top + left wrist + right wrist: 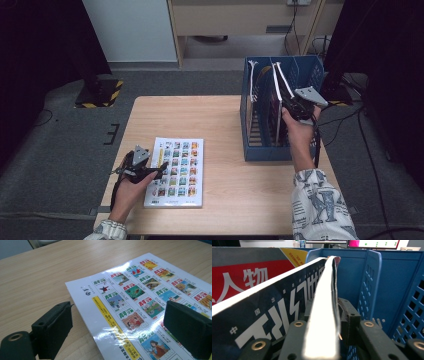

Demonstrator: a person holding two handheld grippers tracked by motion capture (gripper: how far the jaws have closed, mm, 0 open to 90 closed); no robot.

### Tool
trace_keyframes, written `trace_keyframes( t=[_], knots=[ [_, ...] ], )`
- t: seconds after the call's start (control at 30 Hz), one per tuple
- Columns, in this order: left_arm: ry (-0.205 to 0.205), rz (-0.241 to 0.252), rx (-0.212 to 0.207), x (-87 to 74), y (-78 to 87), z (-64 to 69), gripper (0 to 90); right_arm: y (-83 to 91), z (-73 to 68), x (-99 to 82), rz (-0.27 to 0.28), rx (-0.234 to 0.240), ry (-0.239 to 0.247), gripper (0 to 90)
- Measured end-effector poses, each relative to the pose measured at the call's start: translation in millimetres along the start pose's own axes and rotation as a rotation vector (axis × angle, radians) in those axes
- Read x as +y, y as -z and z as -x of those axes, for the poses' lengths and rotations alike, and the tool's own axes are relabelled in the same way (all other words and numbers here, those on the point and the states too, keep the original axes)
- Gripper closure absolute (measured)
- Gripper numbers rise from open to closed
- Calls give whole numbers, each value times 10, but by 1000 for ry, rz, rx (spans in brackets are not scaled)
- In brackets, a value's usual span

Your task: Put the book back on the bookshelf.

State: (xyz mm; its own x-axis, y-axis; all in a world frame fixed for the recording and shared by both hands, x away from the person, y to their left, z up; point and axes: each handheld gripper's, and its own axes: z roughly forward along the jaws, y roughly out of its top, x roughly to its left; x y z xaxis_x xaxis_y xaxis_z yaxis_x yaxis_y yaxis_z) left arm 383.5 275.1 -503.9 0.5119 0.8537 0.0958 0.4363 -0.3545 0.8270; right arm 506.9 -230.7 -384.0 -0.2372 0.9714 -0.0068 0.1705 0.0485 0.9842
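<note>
A white magazine printed with rows of small colour cover pictures lies flat on the wooden table at the front left. My left gripper stands open at its left edge, one jaw over the bare wood and one over the cover. A blue file rack stands at the table's right side with several magazines upright in it. My right gripper is shut on the edge of a dark-covered magazine standing in the rack. A red magazine stands beside it.
Bare wood lies between the flat magazine and the rack. The rack's blue perforated walls close in on the right of the held magazine. Beyond the table are grey carpet, a black-and-yellow stand base and cables.
</note>
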Motion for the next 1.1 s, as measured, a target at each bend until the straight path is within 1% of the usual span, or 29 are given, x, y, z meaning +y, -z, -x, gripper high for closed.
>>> trace_keyframes(
  t=[0.1,0.17,0.23,0.33,0.6,0.7,0.73,0.83,0.87,0.97,1.1],
  knots=[
    [-1,0,0,0,-1,1,82,16,2,9,-1,-2,4,675],
    [-1,0,1,1,0,2,82,26,-1,17,-1,-1,-4,662],
    [-3,-1,1,2,1,3,82,34,-7,22,-1,-1,1,651],
    [-3,-2,1,1,0,4,82,46,-10,20,-4,4,-4,637],
    [-5,-4,0,2,-3,13,82,82,15,-57,-9,6,-10,617],
    [-5,-3,0,3,-7,17,82,89,25,-85,-14,9,-2,640],
    [-5,-3,-1,2,-8,17,82,90,30,-88,-16,10,5,663],
    [-6,-4,0,2,-7,17,83,99,23,-83,-15,8,32,776],
    [-6,-3,0,2,-7,17,83,102,15,-79,-18,9,43,789],
    [-6,-3,-1,2,-6,16,84,105,-11,-71,-24,-13,97,829],
    [-9,-4,1,2,-8,18,84,100,-7,-55,-33,-38,127,838]
  ],
)
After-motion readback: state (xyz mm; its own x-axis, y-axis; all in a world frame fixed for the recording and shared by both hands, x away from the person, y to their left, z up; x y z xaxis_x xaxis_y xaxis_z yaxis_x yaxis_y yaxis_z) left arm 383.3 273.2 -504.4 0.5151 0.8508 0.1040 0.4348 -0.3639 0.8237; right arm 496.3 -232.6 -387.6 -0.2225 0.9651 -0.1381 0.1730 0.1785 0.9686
